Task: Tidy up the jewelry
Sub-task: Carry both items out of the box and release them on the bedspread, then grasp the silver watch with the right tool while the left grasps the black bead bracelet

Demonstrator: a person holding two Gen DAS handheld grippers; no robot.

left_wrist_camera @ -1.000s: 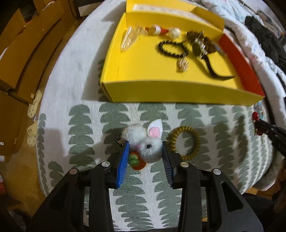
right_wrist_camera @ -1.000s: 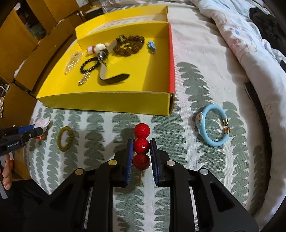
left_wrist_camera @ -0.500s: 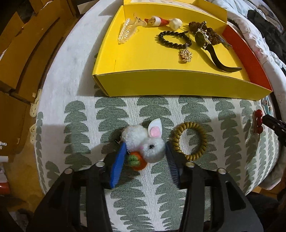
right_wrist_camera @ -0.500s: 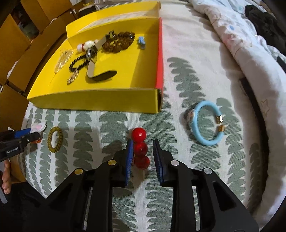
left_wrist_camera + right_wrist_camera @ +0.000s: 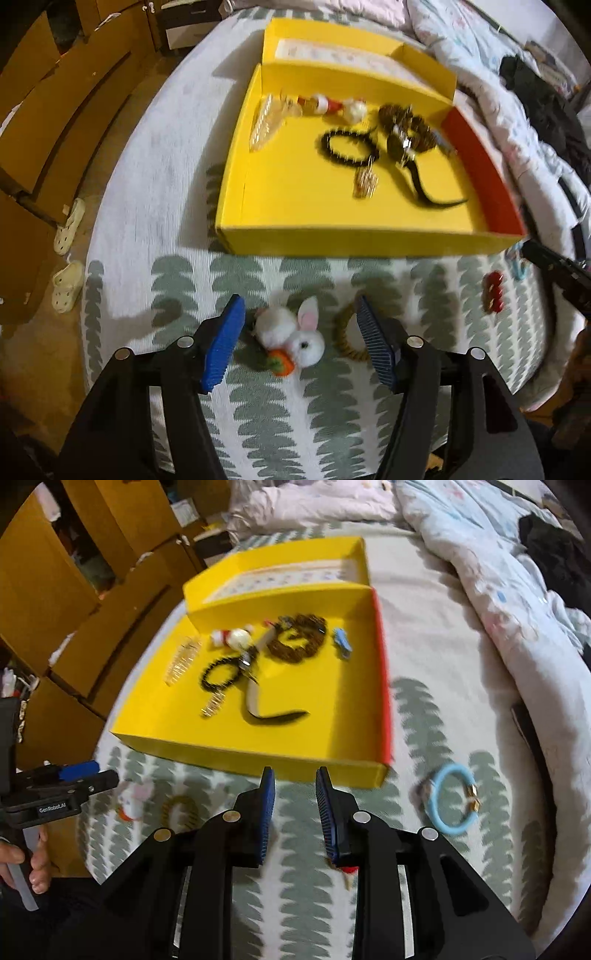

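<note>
A white pompom rabbit clip (image 5: 291, 338) with an orange carrot lies on the leaf-patterned cloth between the fingers of my open left gripper (image 5: 297, 341); nothing grips it. A coiled olive hair tie (image 5: 345, 336) lies just right of it. My right gripper (image 5: 295, 805) is open and empty, raised over the cloth. The red bead hairpin (image 5: 493, 291) lies on the cloth; in the right wrist view only its end (image 5: 349, 869) shows under the right finger. The yellow box (image 5: 332, 242) holds several jewelry pieces. A light blue bracelet (image 5: 452, 799) lies to the right.
A rumpled quilt (image 5: 498, 590) covers the bed's right side. Cardboard boxes (image 5: 55, 122) and slippers (image 5: 68, 284) are on the floor to the left. The box's red side wall (image 5: 382, 686) faces the blue bracelet.
Both grippers opened and drew back upward. The left let go of the rabbit clip and the right let go of the red bead hairpin; both now lie on the cloth.
</note>
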